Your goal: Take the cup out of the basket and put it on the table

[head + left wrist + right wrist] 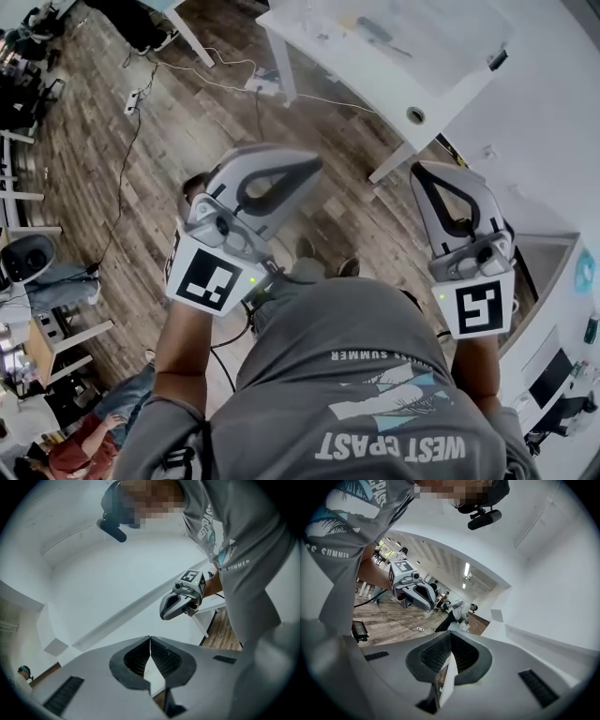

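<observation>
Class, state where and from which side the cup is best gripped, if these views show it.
No grip can be chosen: no cup or basket shows in any view. The left gripper and right gripper are over wooden floor, jaws shut, empty.

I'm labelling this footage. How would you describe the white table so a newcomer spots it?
Start from the brown wooden floor filling the head view. At its top stands the white table on slanted legs. A round dark hole near its corner sets it apart from the white wall beside it.
</observation>
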### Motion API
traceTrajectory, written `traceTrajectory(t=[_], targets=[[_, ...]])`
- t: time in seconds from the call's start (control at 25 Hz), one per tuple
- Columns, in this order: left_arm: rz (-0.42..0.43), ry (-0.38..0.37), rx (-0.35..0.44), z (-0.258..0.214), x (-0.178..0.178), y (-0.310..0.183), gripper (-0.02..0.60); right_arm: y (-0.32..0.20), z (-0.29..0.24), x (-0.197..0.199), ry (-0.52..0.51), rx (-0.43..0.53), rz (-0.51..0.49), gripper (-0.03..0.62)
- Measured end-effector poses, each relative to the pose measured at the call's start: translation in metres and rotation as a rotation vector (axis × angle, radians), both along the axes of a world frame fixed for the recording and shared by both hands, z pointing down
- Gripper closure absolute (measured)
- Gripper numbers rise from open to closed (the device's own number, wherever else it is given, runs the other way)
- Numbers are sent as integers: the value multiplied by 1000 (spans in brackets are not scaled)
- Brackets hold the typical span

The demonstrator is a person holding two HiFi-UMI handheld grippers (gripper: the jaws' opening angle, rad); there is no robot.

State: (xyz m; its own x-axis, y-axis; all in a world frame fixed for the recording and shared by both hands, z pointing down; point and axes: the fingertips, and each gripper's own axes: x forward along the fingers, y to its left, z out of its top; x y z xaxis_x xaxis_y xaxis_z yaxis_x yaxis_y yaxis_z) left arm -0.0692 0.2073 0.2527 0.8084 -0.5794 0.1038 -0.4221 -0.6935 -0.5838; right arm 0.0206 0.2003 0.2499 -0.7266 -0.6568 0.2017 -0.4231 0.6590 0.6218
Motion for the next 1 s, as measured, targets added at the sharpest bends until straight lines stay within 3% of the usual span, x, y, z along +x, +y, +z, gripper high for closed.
traceTrajectory(t=[0.48,0.76,1.0], targets=[[83,46,35,-7,-46,-52,566,-46,-10,-45,49,38,91,582],[100,45,13,4,-37,-72,566,-66,-8,-33,52,37,111,582],[54,7,-20,11,-18,-102,566,-101,0,-9,17,10,89,582]])
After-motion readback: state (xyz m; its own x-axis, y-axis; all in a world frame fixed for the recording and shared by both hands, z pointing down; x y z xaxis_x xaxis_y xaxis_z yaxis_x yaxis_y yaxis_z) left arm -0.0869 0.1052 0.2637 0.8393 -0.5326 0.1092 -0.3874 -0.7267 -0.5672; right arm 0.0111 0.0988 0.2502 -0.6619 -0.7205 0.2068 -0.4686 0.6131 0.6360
